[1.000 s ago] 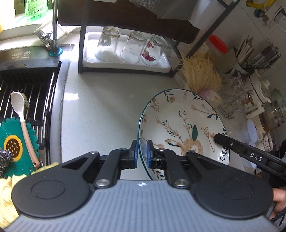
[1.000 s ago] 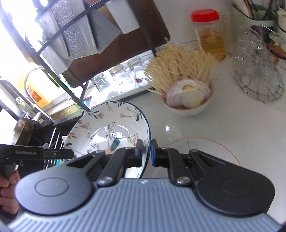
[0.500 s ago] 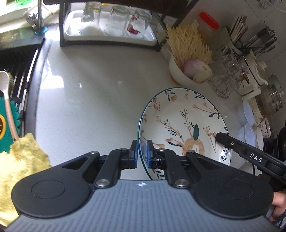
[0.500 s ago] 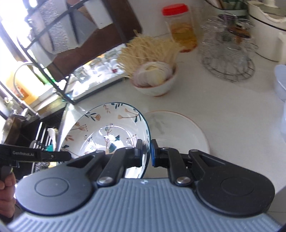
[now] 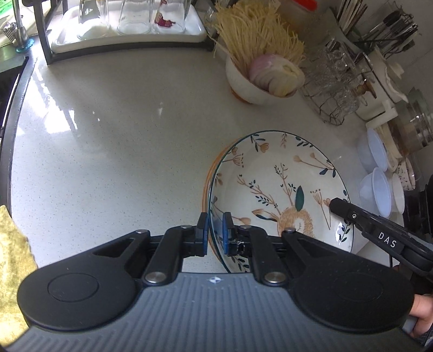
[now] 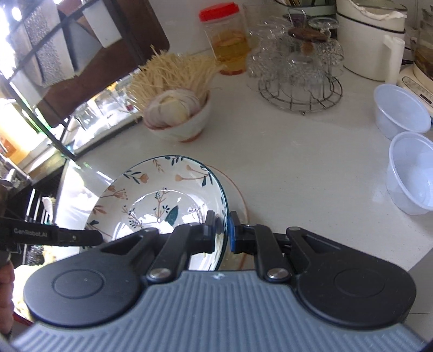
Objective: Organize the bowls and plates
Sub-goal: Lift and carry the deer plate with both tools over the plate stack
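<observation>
A white floral bowl (image 5: 276, 189) with a dark blue rim hangs just above the counter, held from both sides. My left gripper (image 5: 215, 230) is shut on its near-left rim. My right gripper (image 6: 222, 230) is shut on the opposite rim, where the floral bowl (image 6: 157, 195) fills the left of its view. Under the bowl lies a flat white plate with an orange rim (image 6: 238, 195), mostly covered; its edge (image 5: 207, 186) peeks out in the left wrist view. Each gripper's black arm shows in the other's view.
A bowl of sliced onion and noodles (image 5: 259, 78) stands behind. A wire rack of glassware (image 6: 297, 78) and clear plastic bowls (image 6: 411, 173) sit to the right. A tray of upturned glasses (image 5: 130, 24) lies under a black shelf at the back, and a yellow cloth (image 5: 13, 260) at the left.
Both grippers have carried the bowl away from the sink and rightward along the counter, lowering it. It now hangs over the orange-rimmed plate; the sink rack has left the left wrist view.
</observation>
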The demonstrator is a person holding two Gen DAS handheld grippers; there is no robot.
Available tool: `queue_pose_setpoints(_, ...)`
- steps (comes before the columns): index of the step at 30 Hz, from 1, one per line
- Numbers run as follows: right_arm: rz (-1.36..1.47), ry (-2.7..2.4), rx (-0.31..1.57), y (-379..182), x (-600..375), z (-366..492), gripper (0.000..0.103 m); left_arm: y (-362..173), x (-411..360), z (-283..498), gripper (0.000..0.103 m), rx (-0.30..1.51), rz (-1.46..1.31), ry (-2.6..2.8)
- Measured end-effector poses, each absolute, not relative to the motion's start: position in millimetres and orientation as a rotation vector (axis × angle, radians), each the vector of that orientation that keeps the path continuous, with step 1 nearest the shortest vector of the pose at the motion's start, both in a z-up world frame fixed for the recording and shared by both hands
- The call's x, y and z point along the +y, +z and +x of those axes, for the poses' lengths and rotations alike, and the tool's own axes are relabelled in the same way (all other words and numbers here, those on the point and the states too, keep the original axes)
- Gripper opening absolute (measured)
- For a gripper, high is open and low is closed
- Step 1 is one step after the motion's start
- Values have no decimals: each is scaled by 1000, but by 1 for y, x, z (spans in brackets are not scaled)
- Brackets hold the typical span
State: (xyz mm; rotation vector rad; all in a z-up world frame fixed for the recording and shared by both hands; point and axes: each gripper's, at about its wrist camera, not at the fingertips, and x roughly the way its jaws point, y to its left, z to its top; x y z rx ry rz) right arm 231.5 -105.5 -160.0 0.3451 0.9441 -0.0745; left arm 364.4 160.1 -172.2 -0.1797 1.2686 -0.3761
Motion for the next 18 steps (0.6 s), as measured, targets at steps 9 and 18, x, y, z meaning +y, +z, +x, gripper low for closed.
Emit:
queue_pose_setpoints(9, 334, -58, 929, -170, -111, 234, 14, -173, 143, 364, 13, 1257, -99, -354)
queue_pose_setpoints(18, 334, -91, 913, -173, -105, 235, 16, -177, 146, 358, 13, 1236, -76, -356)
